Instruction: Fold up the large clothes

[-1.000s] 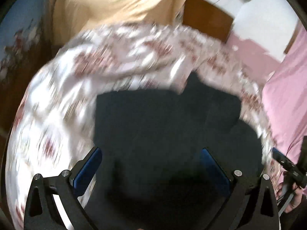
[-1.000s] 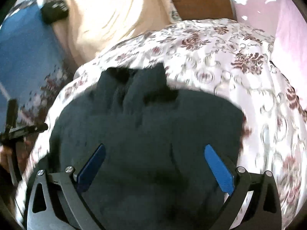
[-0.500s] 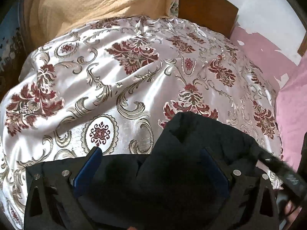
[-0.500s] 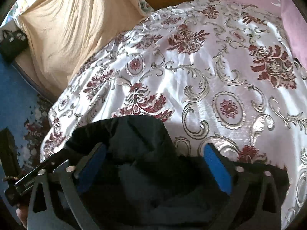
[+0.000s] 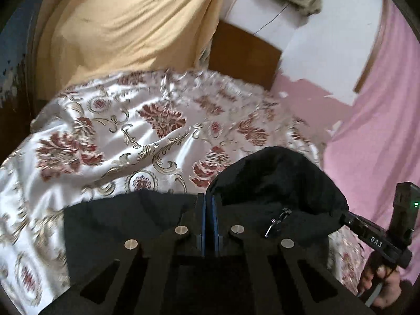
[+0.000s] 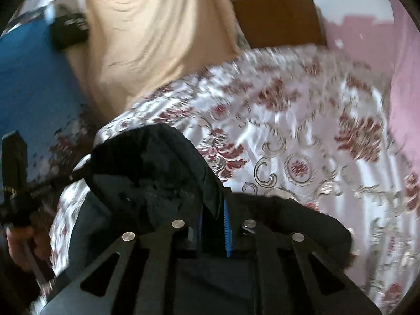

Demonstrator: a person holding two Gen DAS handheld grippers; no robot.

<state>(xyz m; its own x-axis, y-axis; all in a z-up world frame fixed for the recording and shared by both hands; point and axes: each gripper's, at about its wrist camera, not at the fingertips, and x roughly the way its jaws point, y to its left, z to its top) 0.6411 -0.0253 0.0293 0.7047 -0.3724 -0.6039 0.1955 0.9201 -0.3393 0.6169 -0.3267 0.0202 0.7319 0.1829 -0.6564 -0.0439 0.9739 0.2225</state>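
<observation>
A large black jacket (image 5: 275, 183) with a zipper pull lies on a bed with a shiny white bedspread patterned in red and gold flowers (image 5: 131, 136). My left gripper (image 5: 209, 199) is shut on the jacket's edge, its blue pads pressed together over black cloth. My right gripper (image 6: 215, 210) is shut on another part of the jacket's (image 6: 157, 173) edge, with a fold of cloth between its blue pads. Each gripper shows at the side of the other's view, the right one (image 5: 378, 239) in a hand.
A yellow-beige cloth (image 5: 126, 23) hangs behind the bed. A brown wooden headboard (image 5: 244, 52) stands at the back. A pink curtain (image 5: 380, 131) hangs on the right. A blue surface (image 6: 31, 84) with a black bag (image 6: 69, 30) is at the left.
Both grippers were open over the jacket's edge and have shut on it. Both views have tilted up from the bedspread; the jacket's edge is bunched up.
</observation>
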